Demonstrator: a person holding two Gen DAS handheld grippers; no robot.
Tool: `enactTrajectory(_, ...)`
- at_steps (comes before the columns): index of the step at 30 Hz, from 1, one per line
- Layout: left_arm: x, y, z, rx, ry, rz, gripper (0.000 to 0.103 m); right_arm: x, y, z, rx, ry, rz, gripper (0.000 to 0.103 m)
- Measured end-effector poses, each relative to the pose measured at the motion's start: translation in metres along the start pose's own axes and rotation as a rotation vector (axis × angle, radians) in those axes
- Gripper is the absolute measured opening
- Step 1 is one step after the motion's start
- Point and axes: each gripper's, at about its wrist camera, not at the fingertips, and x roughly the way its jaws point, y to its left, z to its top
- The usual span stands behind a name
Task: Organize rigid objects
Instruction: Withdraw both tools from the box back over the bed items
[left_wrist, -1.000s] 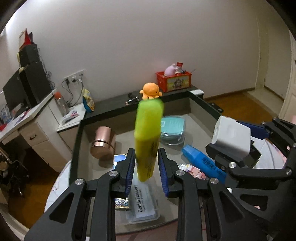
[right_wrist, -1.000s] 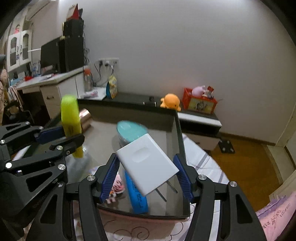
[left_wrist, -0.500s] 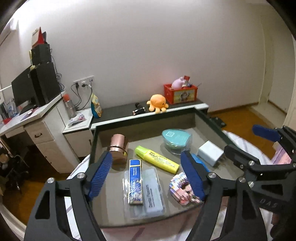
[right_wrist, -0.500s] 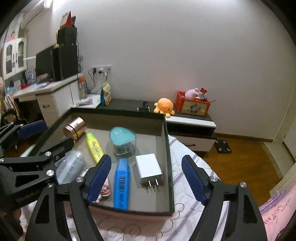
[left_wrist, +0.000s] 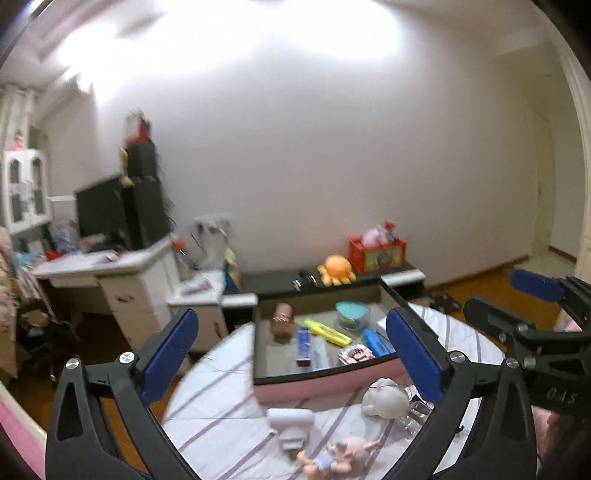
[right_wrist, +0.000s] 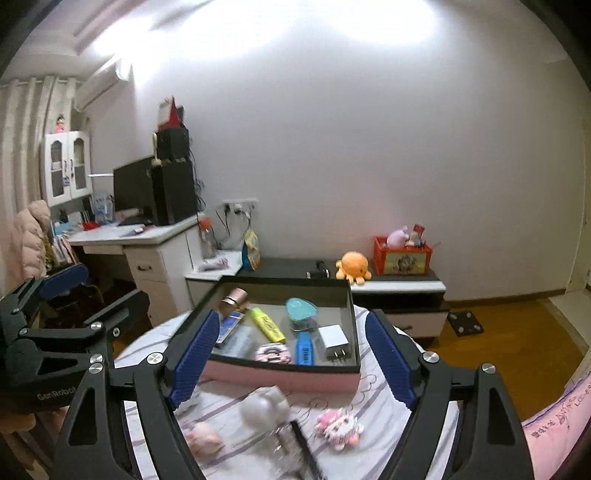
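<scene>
Both grippers have drawn back and up from the box (right_wrist: 284, 374), leaving the yellow highlighter (right_wrist: 267, 325) and white charger (right_wrist: 334, 341) lying inside; the left gripper (left_wrist: 291, 350) and right gripper (right_wrist: 291, 356) point slightly downward, jaws opening wide, nothing between them; the box sits at twelve o'clock on the counter (right_wrist: 388, 406).
</scene>
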Motion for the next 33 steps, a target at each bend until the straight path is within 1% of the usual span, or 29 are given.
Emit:
enactTrajectory(1, -0.018, -0.001, -0.002, 0.01, -0.023, 0.015, 0.103, -0.014, 0.004, -0.002, -0.006, -0.018, 0.006, 0.083)
enactTrajectory(2, -0.03, -0.002, -0.004, 0.017, -0.027, 0.027, 0.103, -0.027, 0.007, -0.005, -0.006, -0.042, 0.013, 0.083)
enactTrajectory(4, -0.051, -0.002, -0.009, 0.02, -0.039, 0.045, 0.103, -0.051, 0.015, -0.009, -0.013, -0.074, 0.014, 0.084)
enactTrajectory(5, -0.056, -0.002, -0.009, 0.018, -0.04, 0.052, 0.103, -0.065, 0.019, -0.011, -0.021, -0.104, 0.018, 0.084)
enactTrajectory(8, -0.085, 0.0, -0.016, -0.005, -0.057, 0.094, 0.103, -0.09, 0.031, -0.017, -0.047, -0.138, -0.009, 0.084)
enactTrajectory(9, -0.093, 0.001, -0.017, -0.017, -0.065, 0.097, 0.103, -0.099, 0.035, -0.019, -0.048, -0.145, -0.007, 0.084)
enactTrajectory(11, -0.108, 0.005, -0.019, -0.037, -0.072, 0.074, 0.103, -0.111, 0.037, -0.022, -0.035, -0.152, 0.007, 0.084)
enactTrajectory(13, -0.119, 0.007, -0.02, -0.032, -0.071, 0.058, 0.103, -0.121, 0.038, -0.024, -0.026, -0.161, 0.023, 0.084)
enactTrajectory(16, -0.133, 0.006, -0.02, -0.021, -0.09, 0.066, 0.103, -0.135, 0.042, -0.027, -0.038, -0.176, 0.005, 0.084)
enactTrajectory(21, -0.15, 0.01, -0.019, -0.043, -0.128, 0.053, 0.103, -0.153, 0.048, -0.031, -0.052, -0.191, -0.005, 0.084)
enactTrajectory(25, -0.156, 0.009, -0.02, -0.041, -0.132, 0.055, 0.103, -0.161, 0.051, -0.033, -0.055, -0.201, -0.007, 0.084)
enactTrajectory(33, -0.147, 0.005, -0.026, -0.035, -0.095, 0.043, 0.103, -0.156, 0.049, -0.039, -0.051, -0.181, -0.014, 0.084)
